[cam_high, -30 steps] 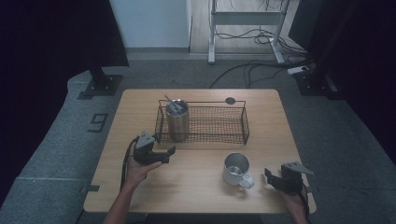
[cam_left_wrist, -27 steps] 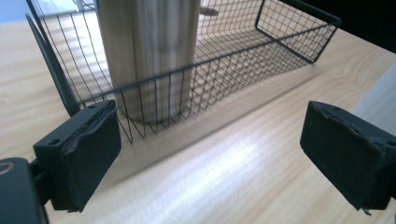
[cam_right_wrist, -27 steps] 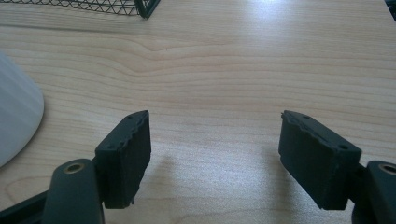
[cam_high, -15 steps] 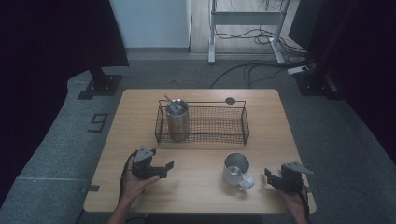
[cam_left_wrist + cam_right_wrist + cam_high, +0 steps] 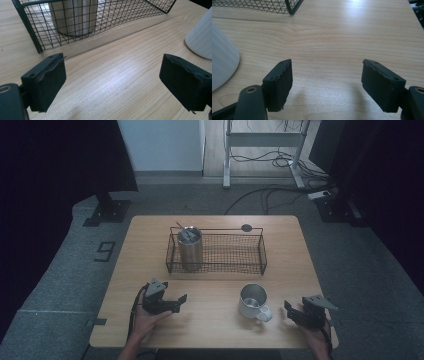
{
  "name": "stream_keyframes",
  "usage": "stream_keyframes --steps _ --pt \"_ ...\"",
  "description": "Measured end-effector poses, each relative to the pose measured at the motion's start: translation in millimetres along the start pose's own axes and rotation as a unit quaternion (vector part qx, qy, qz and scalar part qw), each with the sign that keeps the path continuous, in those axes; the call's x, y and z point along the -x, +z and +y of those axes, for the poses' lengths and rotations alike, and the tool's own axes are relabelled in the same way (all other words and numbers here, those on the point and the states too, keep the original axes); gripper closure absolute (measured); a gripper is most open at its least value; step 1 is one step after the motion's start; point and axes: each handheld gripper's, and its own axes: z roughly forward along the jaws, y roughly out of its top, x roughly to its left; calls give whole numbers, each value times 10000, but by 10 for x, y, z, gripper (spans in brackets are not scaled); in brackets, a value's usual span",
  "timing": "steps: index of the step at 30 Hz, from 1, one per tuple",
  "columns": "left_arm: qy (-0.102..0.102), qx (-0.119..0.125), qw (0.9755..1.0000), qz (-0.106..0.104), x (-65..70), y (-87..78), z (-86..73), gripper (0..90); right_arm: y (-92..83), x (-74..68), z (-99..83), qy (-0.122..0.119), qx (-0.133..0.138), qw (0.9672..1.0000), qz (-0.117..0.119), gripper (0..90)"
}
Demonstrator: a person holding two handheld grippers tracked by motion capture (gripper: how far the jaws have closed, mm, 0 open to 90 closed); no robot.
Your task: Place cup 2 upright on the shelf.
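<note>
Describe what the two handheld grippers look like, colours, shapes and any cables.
Both are black. The left gripper has a chunky body, a grey three-cornered plate on top and a dark cable looping back beside the forearm. The right gripper carries a similar grey plate. Close up, each has two blocky black pads with rough, worn edges and small screw holes, mounted on rounded black arms. No sleeves are visible.

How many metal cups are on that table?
2. A tall steel tumbler stands inside the wire basket, at its left end, with something sticking out of its top. A shorter steel mug with a handle stands on the table in front of the basket, near the right claw.
</note>
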Motion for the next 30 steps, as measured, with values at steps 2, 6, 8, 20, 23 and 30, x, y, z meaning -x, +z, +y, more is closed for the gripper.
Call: stream_keyframes --steps 2,6,8,20,23,30 --pt "5 -32 10000 16 -6 13 -9 75 -27 3 -9 2 34 10000 26 248" --pt "-2 -52 10000 1 3 23 -20 75 -104 -28 1 -27 154 9998 125 247" --pt "-4 -45 10000 -14 5 23 -22 75 -121 -39 7 -33 179 9997 148 247" --pt "-74 -63 10000 -16 -10 26 -48 80 -325 -166 63 -120 473 9976 482 248" --pt "-46 -90 9999 20 -4 36 -56 81 -382 -212 91 -151 545 9965 609 250" --pt "-22 -134 9999 -5 0 60 -61 81 -481 -348 131 -296 612 9934 925 257"
